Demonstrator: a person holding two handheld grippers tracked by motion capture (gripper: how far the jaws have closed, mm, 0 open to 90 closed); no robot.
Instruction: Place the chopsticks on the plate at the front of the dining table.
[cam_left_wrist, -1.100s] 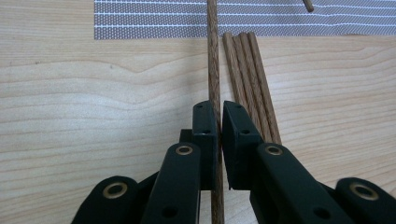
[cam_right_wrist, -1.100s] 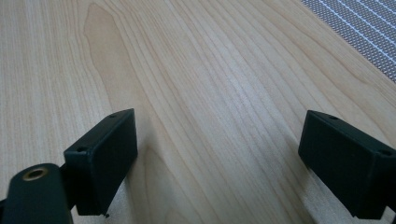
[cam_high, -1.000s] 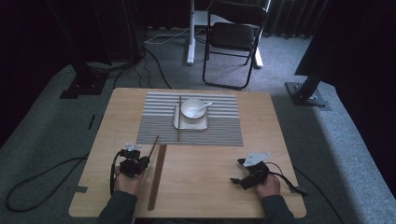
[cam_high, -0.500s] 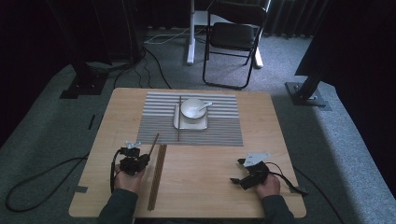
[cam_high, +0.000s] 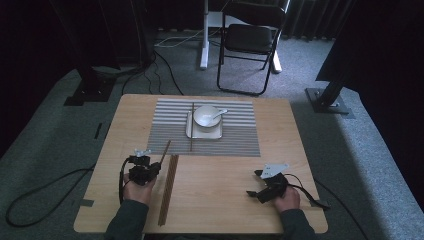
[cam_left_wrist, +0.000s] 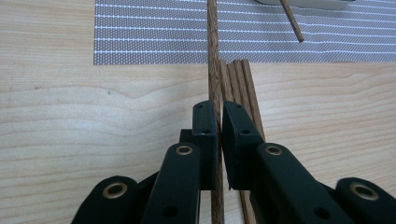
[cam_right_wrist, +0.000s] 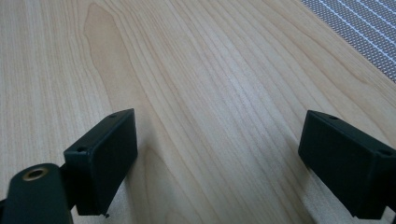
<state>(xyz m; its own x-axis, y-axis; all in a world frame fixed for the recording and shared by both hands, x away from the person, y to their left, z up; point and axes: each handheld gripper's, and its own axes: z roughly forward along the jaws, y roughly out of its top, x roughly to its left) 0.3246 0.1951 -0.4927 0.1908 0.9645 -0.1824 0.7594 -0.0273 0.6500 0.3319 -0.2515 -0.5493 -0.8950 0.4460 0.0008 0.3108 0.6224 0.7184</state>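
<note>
My left gripper (cam_high: 152, 167) (cam_left_wrist: 218, 119) is shut on a single brown chopstick (cam_left_wrist: 214, 56), which runs forward from between the jaws onto the striped placemat (cam_left_wrist: 149, 32). Its far tip (cam_high: 167, 145) reaches the mat's near edge. Right beside it several more chopsticks (cam_high: 169, 187) (cam_left_wrist: 238, 79) lie in a bundle on the wooden table. Another chopstick (cam_high: 192, 125) lies on the mat left of a white bowl (cam_high: 206, 115) that holds a spoon (cam_high: 219, 113) and sits on a white square plate (cam_high: 192, 132). My right gripper (cam_high: 252, 193) (cam_right_wrist: 217, 154) rests open at the table's near right, nothing between its jaws.
The wooden table (cam_high: 295, 150) has the grey striped placemat (cam_high: 240, 135) at its middle back. Behind the table stand a folding chair (cam_high: 250, 40) and a white stand leg (cam_high: 204, 35). Cables (cam_high: 30, 200) trail on the carpet at the left.
</note>
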